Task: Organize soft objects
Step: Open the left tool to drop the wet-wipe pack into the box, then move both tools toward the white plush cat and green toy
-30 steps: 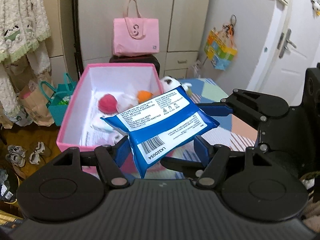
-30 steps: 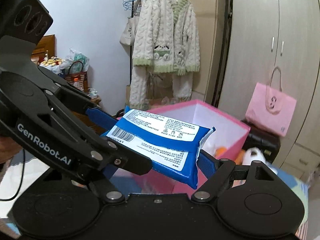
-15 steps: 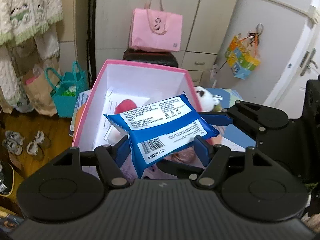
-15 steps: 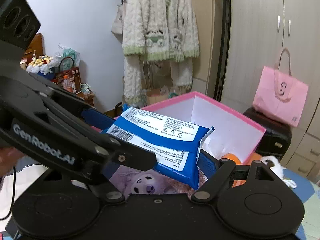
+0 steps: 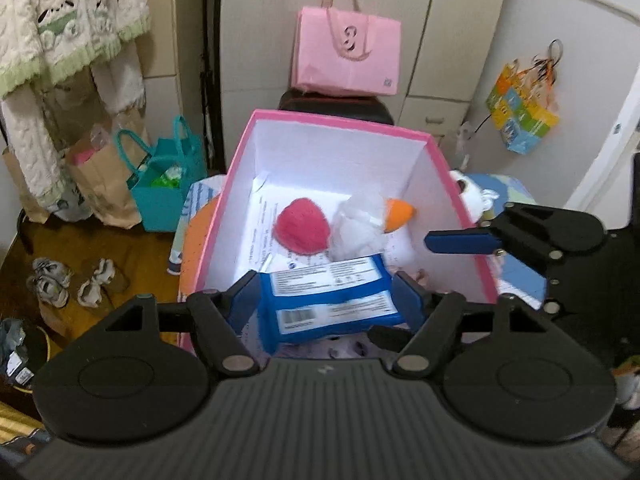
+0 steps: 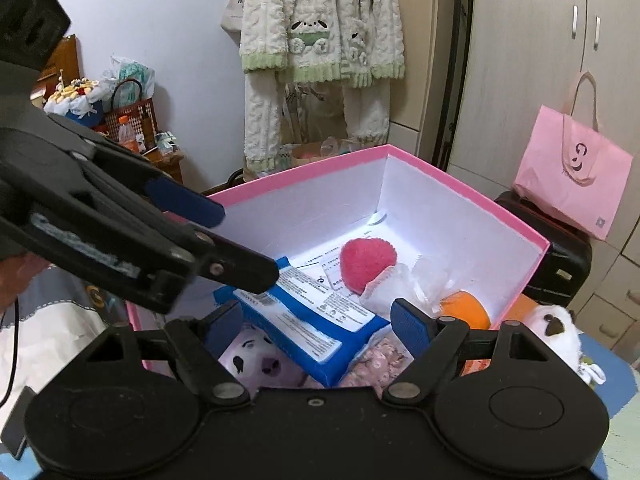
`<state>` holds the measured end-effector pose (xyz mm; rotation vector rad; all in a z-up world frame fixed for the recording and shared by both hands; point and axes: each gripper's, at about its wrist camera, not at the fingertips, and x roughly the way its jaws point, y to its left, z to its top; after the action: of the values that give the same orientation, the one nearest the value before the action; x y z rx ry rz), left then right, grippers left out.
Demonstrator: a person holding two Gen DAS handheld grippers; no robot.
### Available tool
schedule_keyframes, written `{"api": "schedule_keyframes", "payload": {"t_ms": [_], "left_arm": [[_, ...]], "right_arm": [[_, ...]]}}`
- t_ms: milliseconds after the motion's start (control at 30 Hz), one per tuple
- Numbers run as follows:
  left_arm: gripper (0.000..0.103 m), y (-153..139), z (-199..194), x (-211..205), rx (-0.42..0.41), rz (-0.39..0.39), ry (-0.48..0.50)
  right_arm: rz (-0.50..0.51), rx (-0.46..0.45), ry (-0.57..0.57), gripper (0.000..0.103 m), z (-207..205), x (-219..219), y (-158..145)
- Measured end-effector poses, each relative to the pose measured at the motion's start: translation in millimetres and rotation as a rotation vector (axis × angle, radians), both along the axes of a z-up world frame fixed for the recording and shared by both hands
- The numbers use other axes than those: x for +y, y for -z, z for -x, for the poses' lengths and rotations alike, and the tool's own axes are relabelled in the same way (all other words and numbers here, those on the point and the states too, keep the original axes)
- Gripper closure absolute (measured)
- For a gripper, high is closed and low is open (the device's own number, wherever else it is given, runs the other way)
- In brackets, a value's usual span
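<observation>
The blue wet-wipe pack (image 5: 328,300) lies tilted inside the pink box (image 5: 340,120), resting on a purple plush (image 6: 256,360) and a floral cloth. My left gripper (image 5: 326,300) hovers over it with its jaws opening; the pack sits between the blue pads but lower, and they do not grip it. My right gripper (image 6: 316,324) is open wide above the same pack (image 6: 312,320), its pads clear of it. One right finger (image 5: 460,240) reaches over the box's right wall. A red fuzzy ball (image 5: 302,226), a white bag and an orange toy (image 5: 398,214) lie deeper in the box.
A panda plush (image 6: 556,328) lies outside the box on the right. Behind the box stand a black case (image 6: 560,256) and a pink bag (image 5: 348,56). A teal bag (image 5: 164,188) and shoes (image 5: 68,280) are on the floor at left.
Both grippers moved forward and down over the box. The left jaws widened and the pack dropped from between the fingers onto the things in the box.
</observation>
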<state>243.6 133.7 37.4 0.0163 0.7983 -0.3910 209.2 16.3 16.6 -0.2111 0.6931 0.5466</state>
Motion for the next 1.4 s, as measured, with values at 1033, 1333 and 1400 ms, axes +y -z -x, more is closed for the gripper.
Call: {"api": "schedule_keyframes", "payload": {"t_ms": [1033,1333,1400], "left_arm": [[0.017,-57,162,-89,-0.089,-0.098,0.342],[0.017,-44,164,-141,-0.051,-0.107,0.426],[0.017,-39,162,-151,-0.039,-0.098,0.437]], "right_arm": [[-0.016,-0.113,0.041,0.018,160,-130,-60],[-0.068,-0.148,0.141,0.018,178,-193,-53],[-0.071,-0.150,0.149,0.018,178,-203,-48]]}}
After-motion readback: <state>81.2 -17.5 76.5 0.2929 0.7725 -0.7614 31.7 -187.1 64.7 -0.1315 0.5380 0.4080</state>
